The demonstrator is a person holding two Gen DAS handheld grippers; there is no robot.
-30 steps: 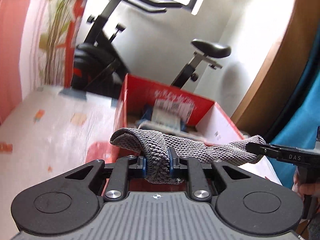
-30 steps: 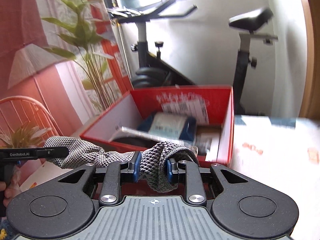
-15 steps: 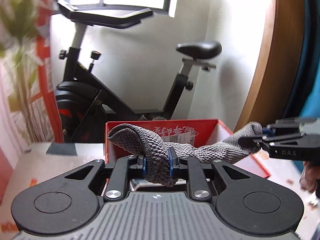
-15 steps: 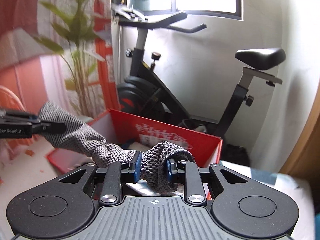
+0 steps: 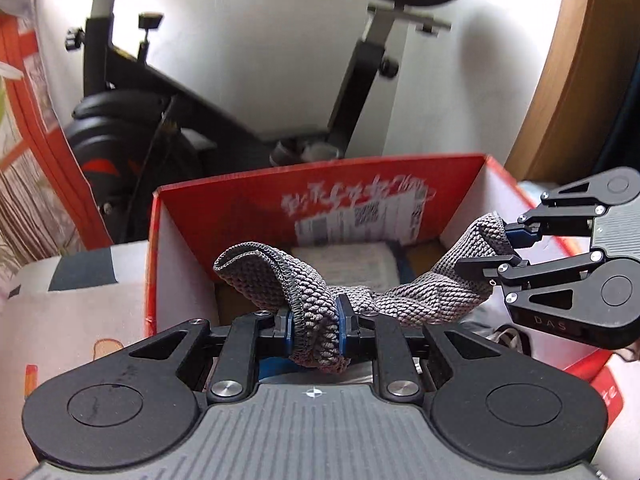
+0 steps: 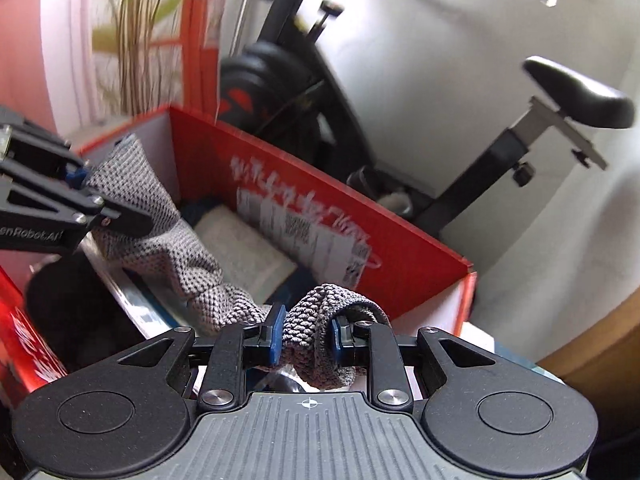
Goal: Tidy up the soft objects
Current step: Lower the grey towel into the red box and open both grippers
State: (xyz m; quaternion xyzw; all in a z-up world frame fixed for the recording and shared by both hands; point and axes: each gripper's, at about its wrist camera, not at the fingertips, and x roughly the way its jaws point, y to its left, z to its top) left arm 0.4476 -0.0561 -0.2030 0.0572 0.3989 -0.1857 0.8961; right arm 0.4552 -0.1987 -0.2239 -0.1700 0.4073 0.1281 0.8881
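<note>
Holding a grey knitted cloth stretched between two hand-held grippers, above the open top of a red cardboard box. Looking soft, light and floppy, with a coarse waffle-like knit that likely grips well rather than slipping; sagging in the middle between the two holds and bunching into thick folds at each pinch, so probably collapsing as soon as either end is let go. Nothing fragile about it. Best taken at the ends or hemmed edges, as here, where the doubled fabric gives the pads something thick to bite. Left gripper pressing its blue pads together on one bunched end, just ahead of its own camera, with a loose flap of cloth curling up and away to its left. Right gripper likewise pinching the other bunched end between its blue pads, the cloth running from there off to its left and up toward the other tool. Both grippers tilting downward toward the inside of the box, facing each other at an angle, each visible at the edge of the other's view. Flat packets lying in the box beneath the cloth. Exercise bike standing beyond the box, against a white wall.
</note>
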